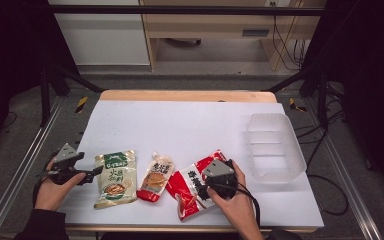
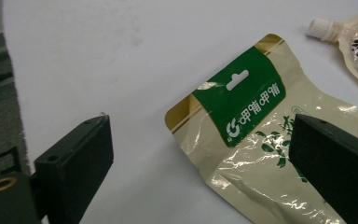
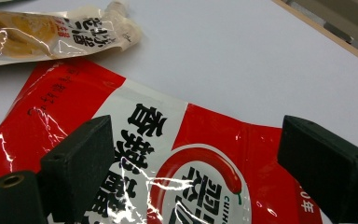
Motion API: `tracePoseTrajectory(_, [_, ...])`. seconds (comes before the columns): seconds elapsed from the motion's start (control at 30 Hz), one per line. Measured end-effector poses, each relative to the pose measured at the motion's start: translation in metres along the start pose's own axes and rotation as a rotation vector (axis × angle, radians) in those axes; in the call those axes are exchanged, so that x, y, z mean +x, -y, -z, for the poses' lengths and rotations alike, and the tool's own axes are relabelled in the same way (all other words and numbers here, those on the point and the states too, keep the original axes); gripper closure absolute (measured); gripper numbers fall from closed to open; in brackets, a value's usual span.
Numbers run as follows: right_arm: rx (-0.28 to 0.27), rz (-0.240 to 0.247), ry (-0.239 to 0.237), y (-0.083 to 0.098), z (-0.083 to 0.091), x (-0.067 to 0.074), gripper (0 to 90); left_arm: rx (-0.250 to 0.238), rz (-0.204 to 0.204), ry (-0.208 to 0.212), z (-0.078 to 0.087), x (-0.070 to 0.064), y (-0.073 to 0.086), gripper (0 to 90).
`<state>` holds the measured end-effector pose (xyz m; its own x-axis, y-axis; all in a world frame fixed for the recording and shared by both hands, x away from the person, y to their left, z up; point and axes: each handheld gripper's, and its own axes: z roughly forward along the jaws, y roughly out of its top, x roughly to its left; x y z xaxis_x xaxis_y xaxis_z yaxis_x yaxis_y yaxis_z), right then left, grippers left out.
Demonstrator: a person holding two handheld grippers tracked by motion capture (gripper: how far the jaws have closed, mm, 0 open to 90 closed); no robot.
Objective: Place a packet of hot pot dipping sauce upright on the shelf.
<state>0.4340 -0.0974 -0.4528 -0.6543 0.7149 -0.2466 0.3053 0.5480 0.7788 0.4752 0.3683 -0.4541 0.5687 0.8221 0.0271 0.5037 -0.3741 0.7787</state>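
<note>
High view has the white bench (image 1: 190, 125) running across the middle of the frame, with three packets lined up along its lower edge and a clear plastic tray (image 1: 274, 146) sitting at the right, well apart from them.

Left tool (image 1: 96, 172) is at the lower left, held in a hand (image 1: 52, 190) and pointing toward the green-and-beige pouch (image 1: 115, 177) just beside it. In the left gripper view the jaws stand wide apart, nothing pinched between them; the pouch (image 2: 261, 140) lies flat in the centre-right of that frame, its green header with the hang slot pointing up, and the right-hand jaw sits over the pouch's lower right part. Can't tell if it's actually touching the foil.

Right tool (image 1: 211, 189) is at the lower centre-right, in the other hand (image 1: 237, 200), over the red chili packet (image 1: 195, 185). Right gripper view shows its jaws spread wide too, with the red packet (image 3: 182, 154) lying flat below and between them across the lower half of the frame, not clamped.

Between the two sits the orange spout pouch (image 1: 156, 177), close beside both neighbours. It also pokes into the upper right of the left gripper view (image 2: 354, 44) and the upper left of the right gripper view (image 3: 51, 30).
</note>
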Motion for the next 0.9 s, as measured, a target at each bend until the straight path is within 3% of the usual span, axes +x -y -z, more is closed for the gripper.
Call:
tracePoseTrajectory(0.1, [0.004,0.000,-0.001,0.000,-0.001,0.001,11.1,0.020,-0.002,0.032,-0.008,-0.001,-0.002,10.1])
tracePoseTrajectory(0.17, [0.010,-0.006,-0.001,0.000,-0.002,0.001,11.0,0.048,-0.037,0.027,-0.016,-0.001,-0.007,11.8])
tracePoseTrajectory(0.27, [0.011,-0.008,-0.005,0.001,-0.002,0.001,10.9,0.071,-0.020,0.050,-0.026,0.000,-0.009,13.1])
tracePoseTrajectory(0.43, [0.017,-0.002,-0.013,0.000,-0.003,0.003,10.9,0.113,-0.050,0.070,-0.032,-0.003,-0.007,15.8])
tracePoseTrajectory(0.7, [0.019,-0.002,-0.016,0.000,-0.004,0.003,10.6,0.099,-0.066,0.077,-0.025,-0.005,-0.006,25.4])
tracePoseTrajectory(0.9, [0.024,-0.003,-0.021,0.000,-0.003,0.001,10.4,0.069,-0.076,0.112,-0.011,-0.009,-0.005,29.6])
